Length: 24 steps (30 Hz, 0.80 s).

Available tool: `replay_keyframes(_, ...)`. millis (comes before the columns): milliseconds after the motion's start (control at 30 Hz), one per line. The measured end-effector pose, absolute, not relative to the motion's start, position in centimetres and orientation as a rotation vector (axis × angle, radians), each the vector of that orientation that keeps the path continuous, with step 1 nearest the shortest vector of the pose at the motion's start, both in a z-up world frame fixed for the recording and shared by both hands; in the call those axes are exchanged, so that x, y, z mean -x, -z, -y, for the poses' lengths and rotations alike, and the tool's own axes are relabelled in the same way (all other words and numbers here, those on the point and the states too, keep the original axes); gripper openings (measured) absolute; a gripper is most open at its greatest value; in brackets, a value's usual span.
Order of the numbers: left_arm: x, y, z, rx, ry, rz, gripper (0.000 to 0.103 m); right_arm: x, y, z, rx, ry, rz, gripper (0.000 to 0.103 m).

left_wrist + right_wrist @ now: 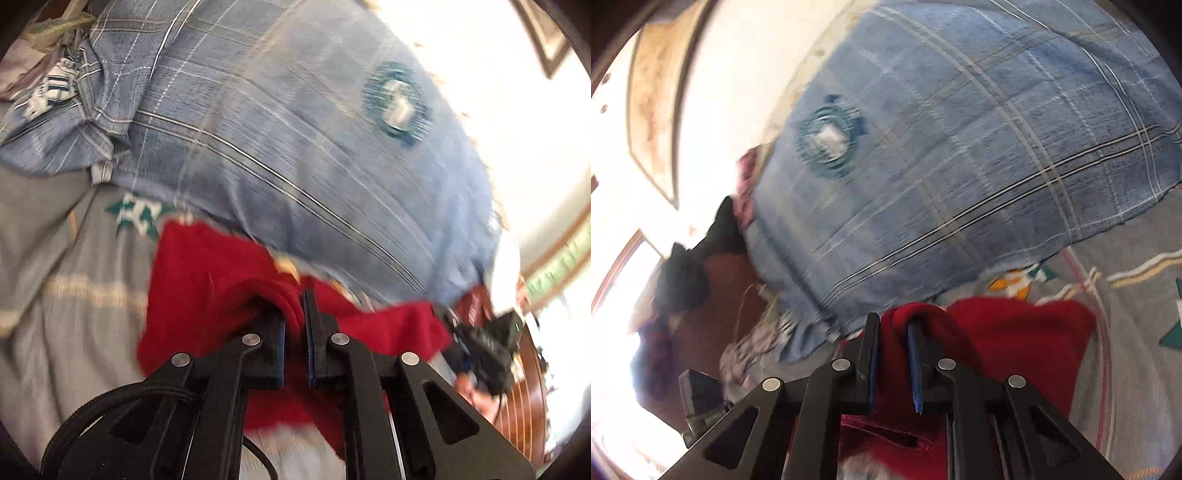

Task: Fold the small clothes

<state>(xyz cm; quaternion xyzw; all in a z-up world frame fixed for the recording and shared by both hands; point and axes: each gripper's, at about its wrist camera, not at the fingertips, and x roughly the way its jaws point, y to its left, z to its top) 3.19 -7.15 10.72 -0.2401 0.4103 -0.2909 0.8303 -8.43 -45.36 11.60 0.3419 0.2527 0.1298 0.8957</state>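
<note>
I had my left claw pinching a fold of the red garment, and my right claw clamped on another bunched edge of it. Just beyond both claws lay a blue plaid cloth over a grey bedsheet.

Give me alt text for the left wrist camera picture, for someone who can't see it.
The left tongs are shut on a bunched fold of a red cloth, seen from just behind the black fingers. Beyond it lies a blue checked cloth with a round teal patch, over a grey bedcover. The picture is blurred by motion.
</note>
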Motion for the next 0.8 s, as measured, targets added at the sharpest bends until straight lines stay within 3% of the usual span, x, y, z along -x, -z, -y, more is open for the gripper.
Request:
replay_keyframes(67,-6.6,-8.7,7.6,0.508,0.557,-0.915,0.007,6.0,-10.3,46.3,-0.732,-0.201,-0.563,0.014)
replay_keyframes(167,-9.5,-5.3,7.1,0.521,0.486,-1.000,0.008,2.4,-7.4,47.9,-0.769,-0.116,-0.681,0.036)
replay_keyframes(233,-10.5,-4.2,6.1,0.574,0.506,-1.036,0.025,2.5,-7.2,49.1,-0.749,-0.029,-0.666,0.045)
replay_keyframes(300,-10.3,-4.5,5.5,0.589,0.519,-1.026,0.067,3.6,-7.9,50.2,-0.760,-0.031,-0.616,0.046)
replay_keyframes(367,-9.6,-5.4,4.5,0.584,0.517,-0.979,0.078,5.1,-8.8,50.5,-0.746,-0.057,-0.596,0.046)
replay_keyframes(533,-6.0,-6.8,3.5,0.553,0.560,-0.962,0.078,6.9,-10.1,46.7,-0.539,-0.135,-0.665,0.046)
replay_keyframes(667,-4.0,-5.3,3.9,0.529,0.540,-0.999,0.078,5.7,-8.0,43.7,-0.372,-0.018,-0.797,0.046)
replay_keyframes(700,-3.6,-4.7,3.8,0.523,0.530,-1.017,0.078,5.4,-7.2,43.4,-0.370,-0.002,-0.829,0.042)
replay_keyframes(733,-3.5,-4.4,3.7,0.520,0.515,-1.033,0.078,5.3,-6.3,43.3,-0.405,-0.030,-0.847,0.025)
replay_keyframes(800,-3.2,-4.0,3.0,0.535,0.501,-1.046,0.078,5.3,-5.6,42.9,-0.441,-0.089,-0.855,0.007)
